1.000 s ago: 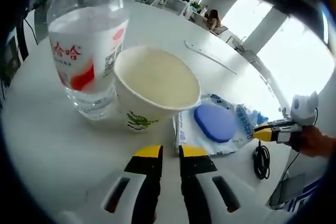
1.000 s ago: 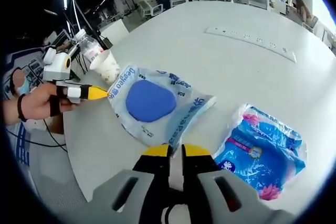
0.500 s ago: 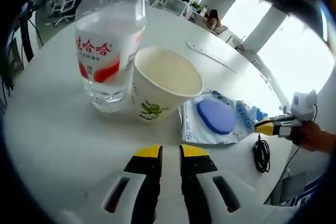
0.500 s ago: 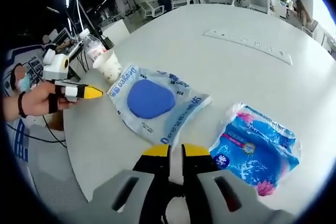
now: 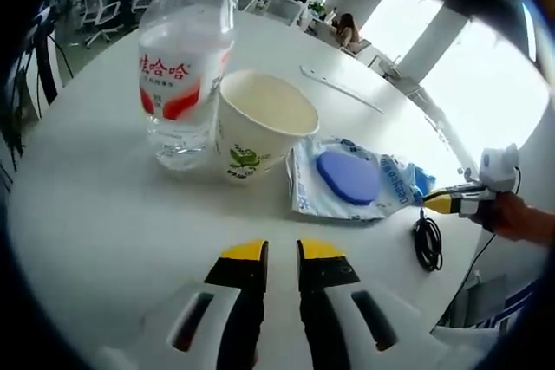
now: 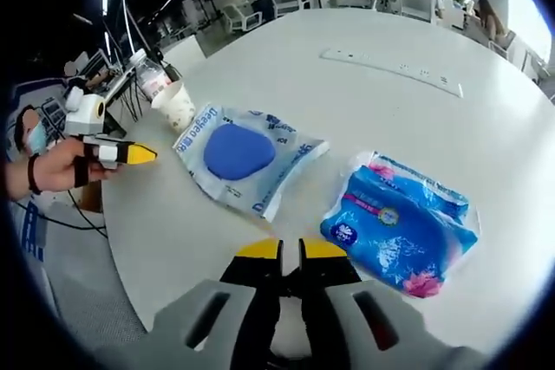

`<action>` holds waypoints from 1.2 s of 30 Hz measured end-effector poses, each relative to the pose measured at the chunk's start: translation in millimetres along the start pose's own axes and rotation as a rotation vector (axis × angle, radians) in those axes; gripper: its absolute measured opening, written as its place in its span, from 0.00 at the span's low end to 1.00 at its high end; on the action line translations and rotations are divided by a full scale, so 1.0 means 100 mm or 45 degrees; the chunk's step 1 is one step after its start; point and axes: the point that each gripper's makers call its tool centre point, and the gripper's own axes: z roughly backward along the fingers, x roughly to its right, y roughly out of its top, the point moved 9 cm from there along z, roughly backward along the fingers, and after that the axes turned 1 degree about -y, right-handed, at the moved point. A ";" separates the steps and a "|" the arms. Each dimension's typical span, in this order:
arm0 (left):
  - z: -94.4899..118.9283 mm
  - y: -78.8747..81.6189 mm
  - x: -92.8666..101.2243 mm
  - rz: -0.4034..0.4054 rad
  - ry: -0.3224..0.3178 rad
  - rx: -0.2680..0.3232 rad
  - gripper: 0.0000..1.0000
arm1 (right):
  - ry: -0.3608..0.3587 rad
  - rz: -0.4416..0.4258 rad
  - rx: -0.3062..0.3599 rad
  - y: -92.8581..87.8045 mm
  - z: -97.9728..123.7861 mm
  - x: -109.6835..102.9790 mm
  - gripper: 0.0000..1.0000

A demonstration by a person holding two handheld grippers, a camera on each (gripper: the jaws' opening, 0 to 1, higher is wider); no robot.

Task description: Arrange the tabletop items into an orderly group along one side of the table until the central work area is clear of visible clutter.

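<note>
Both grippers hold nothing, the left gripper [image 5: 279, 253] and right gripper [image 6: 290, 250] fingers nearly closed. On the round white desk [image 5: 104, 214], a crinkly clear pouch [image 6: 243, 158] with a blue oval pad lies beside the paper cup [image 5: 257, 132]; a ribbed plastic water bottle [image 5: 185, 67] touches the cup's other side. A glossy blue tissue pack [image 6: 401, 221] lies beyond the pouch.

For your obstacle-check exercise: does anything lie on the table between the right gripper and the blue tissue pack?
Nothing visible does. In the right gripper view, the right gripper points over bare white table, and the blue tissue pack lies just ahead to its right. The clear pouch with the blue pad lies apart, further left.
</note>
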 end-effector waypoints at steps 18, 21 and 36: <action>0.13 -0.16 0.05 -0.060 -0.034 -0.033 0.11 | -0.078 -0.015 0.011 -0.26 0.22 0.13 0.07; 0.16 -0.17 0.09 -0.075 -0.045 -0.035 0.12 | -0.108 -0.005 -0.010 -0.35 0.25 0.17 0.12; 0.34 -0.25 0.18 -0.263 -0.101 -0.093 0.19 | -0.143 0.093 -0.103 -0.49 0.22 0.21 0.17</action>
